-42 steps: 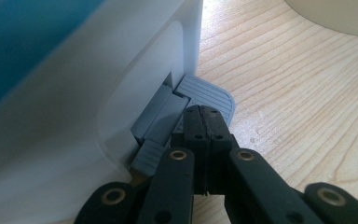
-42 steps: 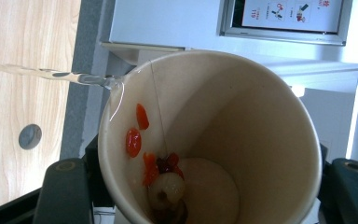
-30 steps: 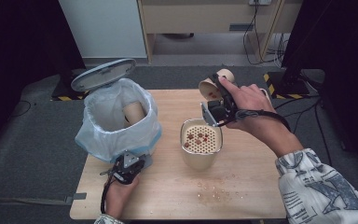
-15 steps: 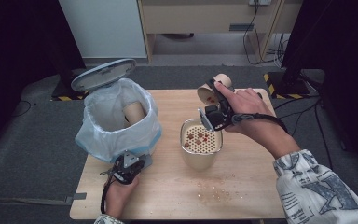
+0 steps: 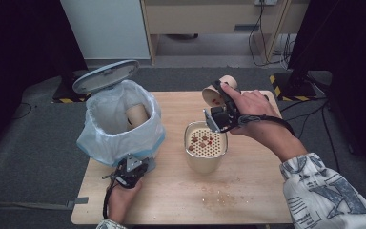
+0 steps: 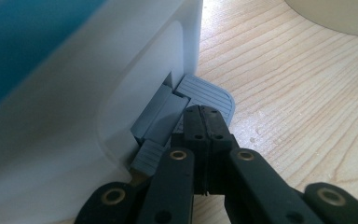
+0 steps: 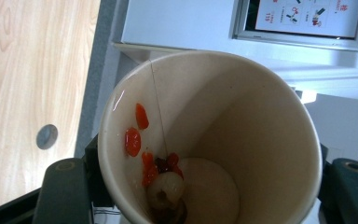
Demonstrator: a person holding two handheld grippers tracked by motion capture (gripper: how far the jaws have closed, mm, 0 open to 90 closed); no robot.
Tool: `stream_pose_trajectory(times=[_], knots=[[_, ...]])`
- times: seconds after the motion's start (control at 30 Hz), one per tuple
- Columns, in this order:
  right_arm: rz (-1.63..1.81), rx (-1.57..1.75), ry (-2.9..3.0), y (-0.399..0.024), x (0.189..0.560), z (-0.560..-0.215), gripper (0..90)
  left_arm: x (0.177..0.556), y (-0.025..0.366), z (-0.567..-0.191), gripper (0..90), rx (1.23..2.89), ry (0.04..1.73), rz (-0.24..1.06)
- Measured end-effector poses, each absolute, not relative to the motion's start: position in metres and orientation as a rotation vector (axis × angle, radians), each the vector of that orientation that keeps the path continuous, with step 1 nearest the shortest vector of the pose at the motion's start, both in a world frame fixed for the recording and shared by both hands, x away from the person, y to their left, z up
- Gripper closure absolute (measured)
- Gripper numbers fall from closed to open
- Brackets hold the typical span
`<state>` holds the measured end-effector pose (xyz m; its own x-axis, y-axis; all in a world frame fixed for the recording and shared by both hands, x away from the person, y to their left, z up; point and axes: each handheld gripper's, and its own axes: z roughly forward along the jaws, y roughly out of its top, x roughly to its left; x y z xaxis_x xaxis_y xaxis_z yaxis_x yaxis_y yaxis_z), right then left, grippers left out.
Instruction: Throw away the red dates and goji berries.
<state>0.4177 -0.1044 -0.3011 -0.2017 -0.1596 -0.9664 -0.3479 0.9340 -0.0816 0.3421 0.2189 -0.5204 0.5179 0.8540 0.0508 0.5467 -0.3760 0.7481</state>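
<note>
The right claw (image 5: 218, 106) is gripping a paper cup (image 5: 214, 93) tipped on its side above the strainer pot (image 5: 206, 151) at the middle of the bench (image 5: 257, 200), red berries clinging inside. At the near left, the left claw (image 6: 204, 122) is pressing, jaws together, on the grey pedal (image 6: 205, 93) of the lined bin (image 5: 119, 124). No writing on the cup is readable; a far wall poster's red text is too small.

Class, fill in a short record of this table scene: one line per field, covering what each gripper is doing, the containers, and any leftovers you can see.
Right gripper: shut on paper cup, tipped on its side
Cup contents: red bits and a pale lump stuck inside
Strainer container: on table, red pieces on its perforated top
Left gripper: shut, at grey pedal of bin
Bin: lid up, bag-lined, another cup inside
Table: crumbs near strainer container
</note>
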Motion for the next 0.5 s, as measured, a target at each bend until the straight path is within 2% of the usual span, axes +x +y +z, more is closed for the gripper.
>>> stream_pose_trajectory(times=[0.5], knots=[[0.247,-0.318,1.811,-0.1125,0.4219,-0.3005,31.2,0.3421,0.2189,-0.5204,89.4,2.074,1.136,0.575]])
